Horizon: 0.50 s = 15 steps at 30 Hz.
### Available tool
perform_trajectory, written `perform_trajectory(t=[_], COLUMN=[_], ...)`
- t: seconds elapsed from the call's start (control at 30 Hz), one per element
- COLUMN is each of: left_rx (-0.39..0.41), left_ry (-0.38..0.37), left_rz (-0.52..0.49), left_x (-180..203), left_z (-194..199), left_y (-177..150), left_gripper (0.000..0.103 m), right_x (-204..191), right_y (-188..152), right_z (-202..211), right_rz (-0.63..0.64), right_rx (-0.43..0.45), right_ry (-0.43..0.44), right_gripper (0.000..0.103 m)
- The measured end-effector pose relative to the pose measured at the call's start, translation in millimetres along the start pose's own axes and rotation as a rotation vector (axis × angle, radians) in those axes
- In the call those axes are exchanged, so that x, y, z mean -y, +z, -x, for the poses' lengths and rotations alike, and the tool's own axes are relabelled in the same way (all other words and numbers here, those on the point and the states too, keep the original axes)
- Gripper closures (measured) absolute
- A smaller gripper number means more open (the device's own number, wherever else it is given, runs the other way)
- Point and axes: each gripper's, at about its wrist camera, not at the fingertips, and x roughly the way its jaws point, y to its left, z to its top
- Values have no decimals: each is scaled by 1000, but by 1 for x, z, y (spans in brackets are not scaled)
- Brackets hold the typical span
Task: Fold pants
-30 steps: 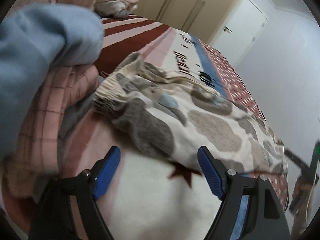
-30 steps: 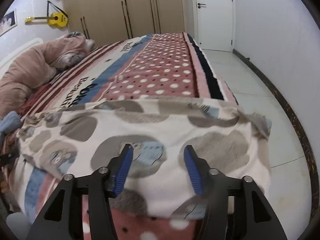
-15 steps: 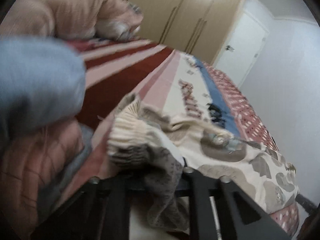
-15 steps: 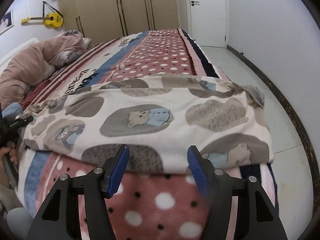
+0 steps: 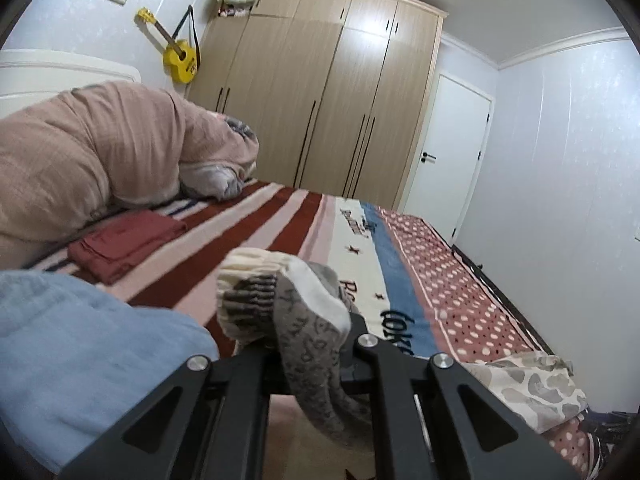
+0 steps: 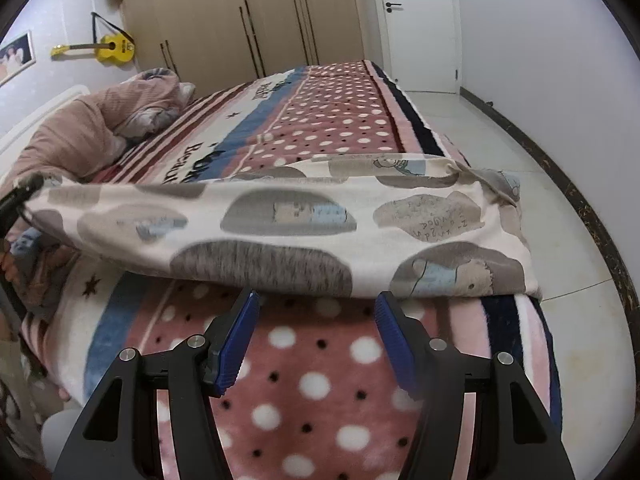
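Note:
The pants (image 6: 288, 224) are cream with grey patches and cartoon bears, stretched across the near end of the bed. My left gripper (image 5: 312, 344) is shut on their ribbed waistband (image 5: 256, 280) and holds it lifted above the blanket; the fabric bunches over the closed jaws and hides the pads. The far leg end (image 5: 532, 384) still rests on the bed at lower right. In the right wrist view the waist end rises at far left, where the left gripper (image 6: 16, 196) shows. My right gripper (image 6: 316, 336) stands open just short of the pants' near edge, nothing between its blue pads (image 6: 236, 340).
The bed carries a striped and polka-dot blanket (image 6: 332, 120). A pink duvet (image 5: 80, 160) is heaped near the headboard, with a folded red garment (image 5: 124, 244) beside it and a blue cloth (image 5: 72, 344) near my left gripper. Wardrobe (image 5: 320, 112), door and tiled floor (image 6: 568, 320) lie beyond.
My left gripper went from open to shut on the waistband and lifted it off the bed. My right gripper drew back off the pants toward their near edge, still open.

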Motion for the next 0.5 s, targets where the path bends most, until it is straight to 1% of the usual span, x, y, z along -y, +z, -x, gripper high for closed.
perform_trajectory(t=[0.03,0.13,0.2,0.4,0.5], left_rx=[13,25,37,81,113], left_ry=[7,18,49,169,253], left_rz=[-12,1,5,73,80], left_x=[-2,-14,-25,-77,-101], left_z=[7,17,25,53,69], left_y=[5,14,22,44,56], left_gripper=[97,97,97,97,97], right_x=[-3,-15,-22,-36,-44], right_y=[-2,-9,-12,-21,-21], right_z=[1,5,7,17,23], right_rz=[5,14,13,8,16], right_rx=[-6,-27,-41,-58,-59], right_ry=[5,35,61,103,118], right_gripper=[46,46,46,46,46])
